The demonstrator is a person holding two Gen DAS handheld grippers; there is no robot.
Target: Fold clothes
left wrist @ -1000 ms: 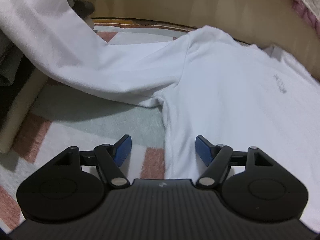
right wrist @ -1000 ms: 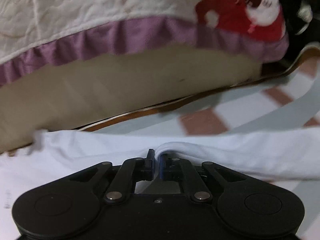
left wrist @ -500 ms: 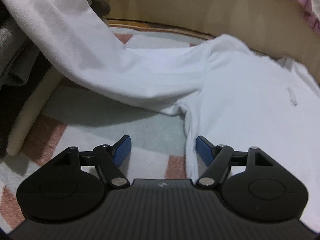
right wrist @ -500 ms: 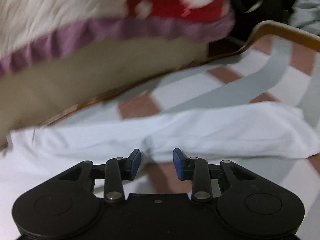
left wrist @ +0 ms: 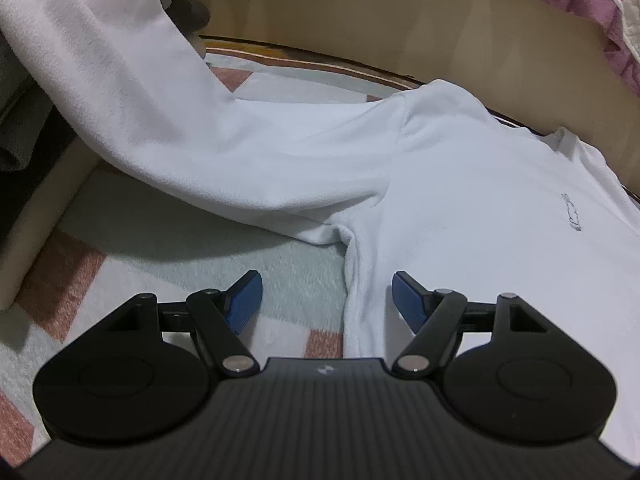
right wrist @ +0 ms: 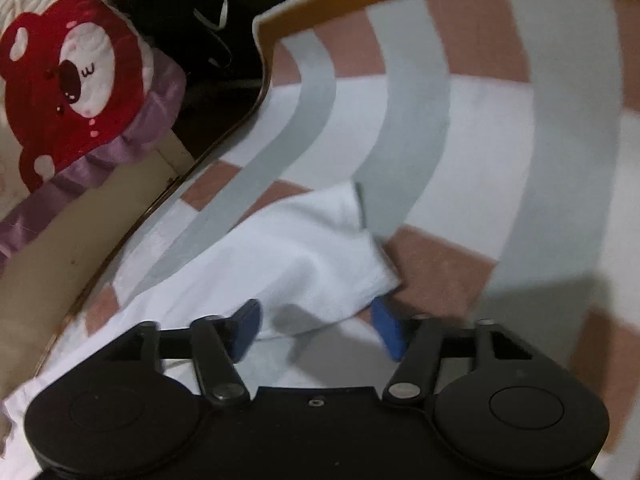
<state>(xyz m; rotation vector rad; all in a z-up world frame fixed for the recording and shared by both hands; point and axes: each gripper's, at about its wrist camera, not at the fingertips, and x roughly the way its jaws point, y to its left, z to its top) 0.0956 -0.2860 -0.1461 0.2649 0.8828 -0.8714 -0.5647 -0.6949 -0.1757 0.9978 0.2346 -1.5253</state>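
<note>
On white shirt [left wrist: 500, 208], illegible grey print [left wrist: 571, 216].

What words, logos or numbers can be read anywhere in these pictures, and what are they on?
Small grey print on the chest of the white shirt: too small and skewed to read.
Tiny pale mark on the ribbed body of the left gripper: a logo, not legible as text.
Red bear picture on the quilt: a face only, no words.
Right gripper and striped blanket: no text visible.
</note>
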